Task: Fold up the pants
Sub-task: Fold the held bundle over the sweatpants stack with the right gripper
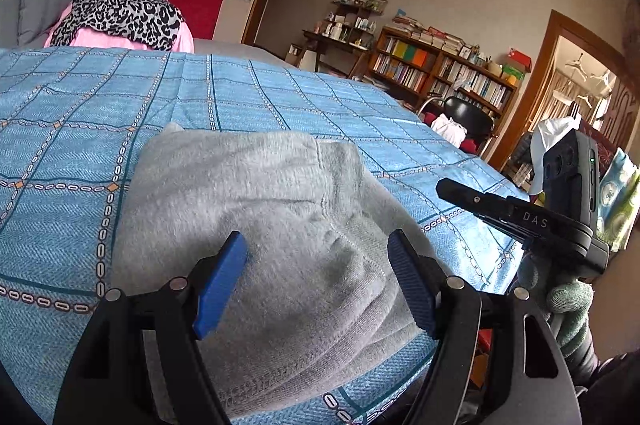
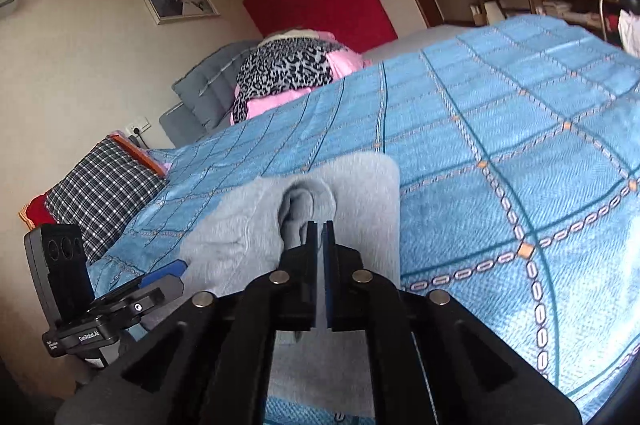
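Note:
The grey fleece pants [image 1: 260, 221] lie folded in a thick bundle on the blue checked bedspread [image 1: 248, 93], near its front edge. My left gripper [image 1: 318, 243] is open, its blue pads on either side of the bundle's near part, just above the cloth. In the right wrist view the pants [image 2: 360, 193] lie in front of my right gripper [image 2: 320, 225], whose blue pads are pressed together at a raised fold of the grey cloth. The right gripper also shows at the right of the left wrist view [image 1: 444, 187].
A leopard-print cloth on pink bedding [image 1: 120, 13] lies at the head of the bed. A checked pillow [image 2: 100, 189] sits at the bed's left side. A bookshelf [image 1: 440, 73] and a black chair [image 1: 468, 117] stand beyond the bed's right edge.

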